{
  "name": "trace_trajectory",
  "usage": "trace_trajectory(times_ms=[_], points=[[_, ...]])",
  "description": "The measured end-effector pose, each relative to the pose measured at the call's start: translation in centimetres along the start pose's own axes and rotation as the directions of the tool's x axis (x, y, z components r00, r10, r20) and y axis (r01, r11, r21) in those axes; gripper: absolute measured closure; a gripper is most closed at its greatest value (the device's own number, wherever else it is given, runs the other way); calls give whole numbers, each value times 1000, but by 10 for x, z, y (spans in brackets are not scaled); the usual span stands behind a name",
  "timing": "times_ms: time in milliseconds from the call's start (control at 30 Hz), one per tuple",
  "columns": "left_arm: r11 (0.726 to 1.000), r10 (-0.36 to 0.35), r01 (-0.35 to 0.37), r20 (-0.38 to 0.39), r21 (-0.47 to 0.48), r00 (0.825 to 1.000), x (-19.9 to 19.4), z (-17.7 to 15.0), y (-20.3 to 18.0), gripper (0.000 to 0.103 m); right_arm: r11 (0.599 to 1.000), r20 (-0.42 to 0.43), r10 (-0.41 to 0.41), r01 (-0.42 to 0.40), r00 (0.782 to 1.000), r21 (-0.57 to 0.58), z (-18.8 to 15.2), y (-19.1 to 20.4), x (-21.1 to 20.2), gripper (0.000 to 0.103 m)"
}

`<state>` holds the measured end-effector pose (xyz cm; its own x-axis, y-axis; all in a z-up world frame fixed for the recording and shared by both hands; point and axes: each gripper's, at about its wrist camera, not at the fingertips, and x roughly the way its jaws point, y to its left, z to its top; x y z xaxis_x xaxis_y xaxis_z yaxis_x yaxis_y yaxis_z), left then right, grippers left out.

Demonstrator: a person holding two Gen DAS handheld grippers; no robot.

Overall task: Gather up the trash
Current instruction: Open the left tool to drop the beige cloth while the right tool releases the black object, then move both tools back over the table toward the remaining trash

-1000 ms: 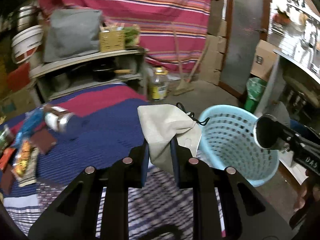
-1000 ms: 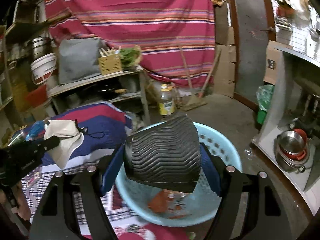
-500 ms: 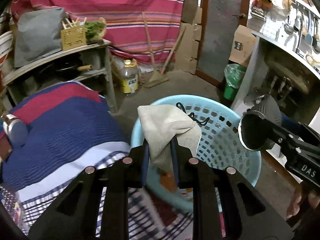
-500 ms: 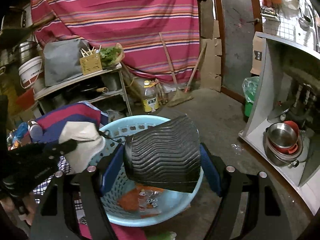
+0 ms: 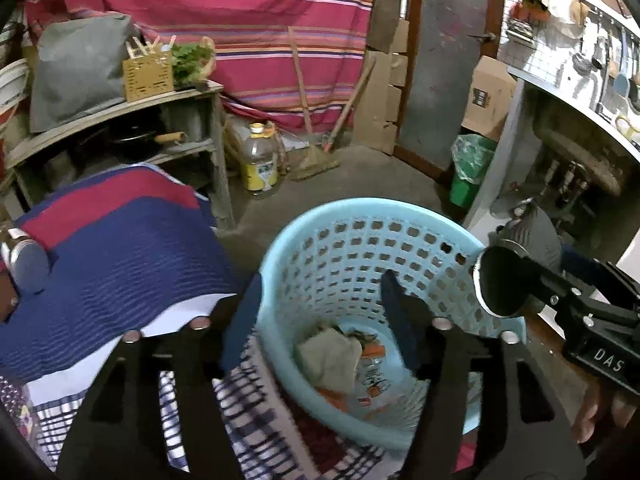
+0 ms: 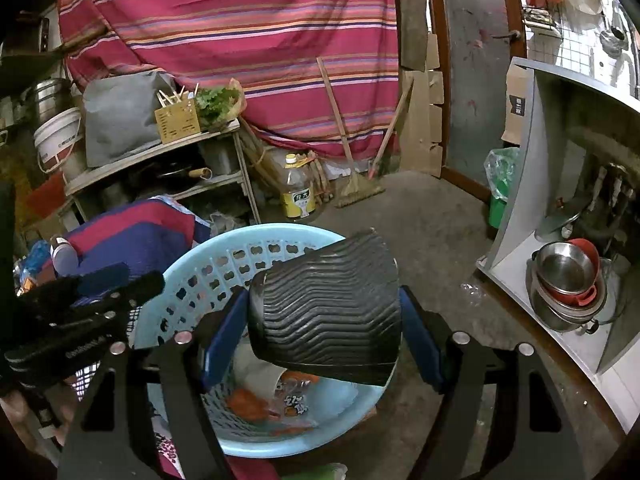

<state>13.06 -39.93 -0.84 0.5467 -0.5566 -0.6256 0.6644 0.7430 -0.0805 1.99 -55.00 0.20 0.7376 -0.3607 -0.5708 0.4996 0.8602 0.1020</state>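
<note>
A light blue perforated basket (image 5: 400, 240) stands at the edge of the cloth-covered bed; it also shows in the right wrist view (image 6: 224, 256). My left gripper (image 5: 320, 324) is open and empty above the basket. A beige face mask (image 5: 330, 358) lies at the basket's bottom among orange wrappers (image 5: 372, 364). My right gripper (image 6: 322, 328) is shut on a black ribbed paper cup (image 6: 328, 308), held on its side above the basket; the cup's open mouth shows in the left wrist view (image 5: 500, 280).
A striped blue and red bedcloth (image 5: 120, 248) lies left, with a metal bottle (image 5: 24, 264) on it. A wooden shelf (image 5: 160, 104), an oil bottle (image 5: 260, 160) and a green bin (image 5: 468, 172) stand around the concrete floor. Stacked metal bowls (image 6: 568, 280) sit right.
My left gripper swung over the basket, opened and let go of the beige mask, which now lies in the basket. The right gripper keeps hold of the black cup.
</note>
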Motion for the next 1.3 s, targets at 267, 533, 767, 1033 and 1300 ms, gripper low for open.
trace_trajectory(times_ms=[267,533,767,1033,1300], points=[[989,147,-146,65,-21,987,-28,1,33,9,1000,-11,16,-16,1000,-11,1,22,16,29],[979,195,-190,71,-74,978,-41,6,60,6,1000,-17,-17,17,1000,-25,1,39,28,20],[973,202,-191,82,-128,976,-53,9,78,6,999,-6,-31,31,1000,-35,2,50,17,14],[959,263,-247,110,-139,959,-82,7,105,6,997,22,17,-16,1000,-76,1,91,-5,11],[915,382,-360,103,-182,918,-124,-11,177,6,989,17,113,-110,994,-100,-4,155,-10,11]])
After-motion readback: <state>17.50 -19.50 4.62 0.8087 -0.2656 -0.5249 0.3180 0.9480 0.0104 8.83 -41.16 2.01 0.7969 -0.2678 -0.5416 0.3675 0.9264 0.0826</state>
